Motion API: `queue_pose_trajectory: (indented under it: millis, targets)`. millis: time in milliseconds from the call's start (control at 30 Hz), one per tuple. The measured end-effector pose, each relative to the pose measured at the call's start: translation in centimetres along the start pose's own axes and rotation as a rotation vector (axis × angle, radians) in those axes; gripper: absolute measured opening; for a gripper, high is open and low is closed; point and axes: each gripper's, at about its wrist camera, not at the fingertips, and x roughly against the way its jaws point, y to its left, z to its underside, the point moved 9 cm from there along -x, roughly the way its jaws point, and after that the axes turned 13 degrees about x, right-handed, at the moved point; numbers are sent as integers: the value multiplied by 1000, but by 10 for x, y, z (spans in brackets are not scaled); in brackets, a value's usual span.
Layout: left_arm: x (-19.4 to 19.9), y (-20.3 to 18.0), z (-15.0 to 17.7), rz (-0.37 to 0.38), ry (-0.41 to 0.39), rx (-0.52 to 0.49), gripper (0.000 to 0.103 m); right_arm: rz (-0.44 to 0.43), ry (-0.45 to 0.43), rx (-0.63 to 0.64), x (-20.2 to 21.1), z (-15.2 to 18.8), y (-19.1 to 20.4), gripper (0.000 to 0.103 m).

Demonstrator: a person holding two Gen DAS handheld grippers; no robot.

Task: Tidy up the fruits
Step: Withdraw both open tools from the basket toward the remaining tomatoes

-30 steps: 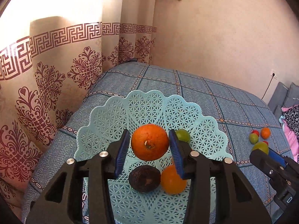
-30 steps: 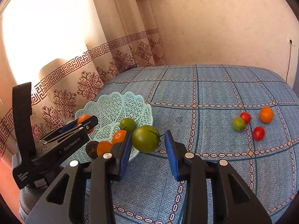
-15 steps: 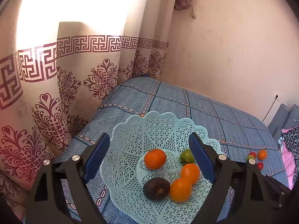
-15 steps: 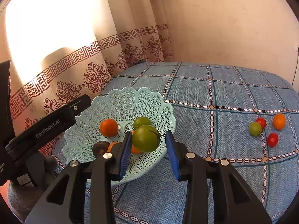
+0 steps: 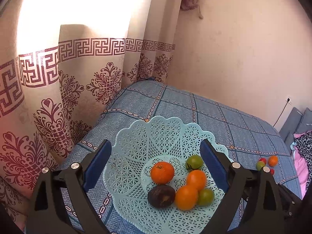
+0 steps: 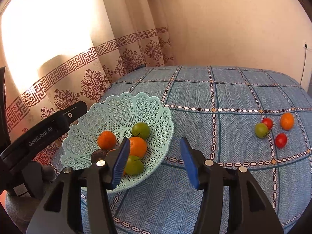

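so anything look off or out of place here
Four small fruits lie loose on the blue bedspread, well apart from the basket holding the other six. One basket fruit is dark brown, unlike the orange and green ones. Nothing looks spilled or broken.

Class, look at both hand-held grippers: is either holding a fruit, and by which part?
Nothing is held. The left hand-held gripper and the right hand-held gripper are both open and empty; the fruits lie loose in the basket or on the bedspread.

A: Both grippers look alike?
B: Yes, the left gripper and right gripper are black plastic with silver screws and blue ribbed pads.
A: Markings?
B: White "GenRobot.AI" lettering.
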Motion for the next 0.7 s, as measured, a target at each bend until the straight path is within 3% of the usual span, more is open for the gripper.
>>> queue_pose_trajectory:
  millis: [333,700]
  targets:
    - [-5,-14,13,-7,11,-48,94,47,4,-22,6,10,-30,53]
    - [-2,-34,25,3,9,-107,94,163,31,-26,21,28,-91,53]
